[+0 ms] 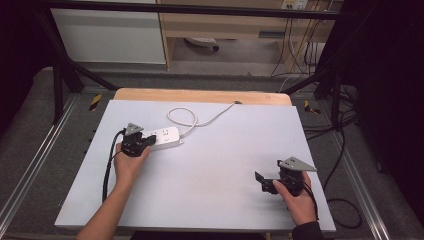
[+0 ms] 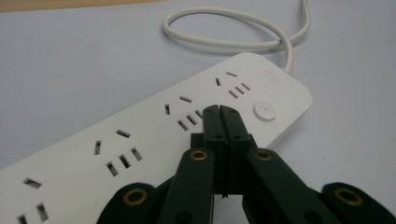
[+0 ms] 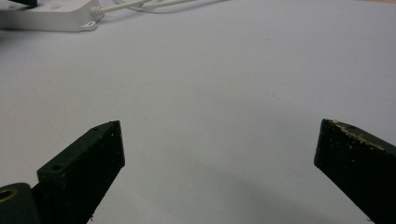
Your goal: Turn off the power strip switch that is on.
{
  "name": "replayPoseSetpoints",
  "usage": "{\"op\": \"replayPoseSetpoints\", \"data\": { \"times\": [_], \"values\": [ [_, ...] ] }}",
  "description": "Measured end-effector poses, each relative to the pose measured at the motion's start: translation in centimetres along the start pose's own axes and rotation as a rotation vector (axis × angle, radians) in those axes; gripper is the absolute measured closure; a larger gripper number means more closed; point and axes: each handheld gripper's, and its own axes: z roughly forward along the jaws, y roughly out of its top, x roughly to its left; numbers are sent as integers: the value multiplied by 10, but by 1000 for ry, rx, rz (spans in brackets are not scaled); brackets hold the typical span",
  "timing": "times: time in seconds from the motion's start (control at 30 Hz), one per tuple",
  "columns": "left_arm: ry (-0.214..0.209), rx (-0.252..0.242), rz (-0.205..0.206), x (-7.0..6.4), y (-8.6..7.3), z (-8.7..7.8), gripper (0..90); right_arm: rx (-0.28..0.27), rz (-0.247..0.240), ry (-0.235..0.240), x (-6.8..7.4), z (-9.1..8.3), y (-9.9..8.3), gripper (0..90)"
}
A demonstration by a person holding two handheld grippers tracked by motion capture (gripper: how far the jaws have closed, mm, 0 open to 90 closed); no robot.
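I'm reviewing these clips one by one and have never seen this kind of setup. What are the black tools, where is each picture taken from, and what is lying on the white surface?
No robot here: a person holds a black hand-held gripper in each hand. The high view looks down on the table from above the person's side. The other two pictures come from small cameras riding on the grippers, each looking along its own fingers.

The left gripper has its fingers pressed together, tips just over the top face of a white power strip, near its round button; whether they touch it is hard to tell. Nothing is held between them. The strip's white cord makes a loop and runs off toward the table's far edge.

The right gripper is over bare surface near the person, fingers wide apart and holding nothing.
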Motion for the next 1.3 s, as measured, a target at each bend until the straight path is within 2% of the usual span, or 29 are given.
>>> {"op": "replayPoseSetpoints", "data": {
  "times": [0.23, 0.37, 0.47, 0.53, 0.63, 0.97, 1.3],
  "values": [
    [21, 20, 27, -4, 3, 1, 900, 1, 0, 0, 0, 0, 0, 25],
    [10, 13, -7, -3, 3, 3, 900, 1, 1, 0, 0, 0, 0, 25],
    [12, 17, 3, -4, 4, 3, 900, -2, 3, 0, 0, -1, 0, 25],
    [3, 15, -16, -3, 3, 3, 900, 1, 3, 1, -1, -1, 0, 25],
    [13, 15, -8, -4, 3, 3, 900, 1, 4, 2, -1, -1, 0, 25],
    [18, 1, -27, -5, 0, 1, 900, 2, 6, 2, -1, -1, 0, 25],
    [0, 3, -56, -2, 0, 1, 900, 6, 5, 2, -1, 0, -1, 24]
  ]
}}
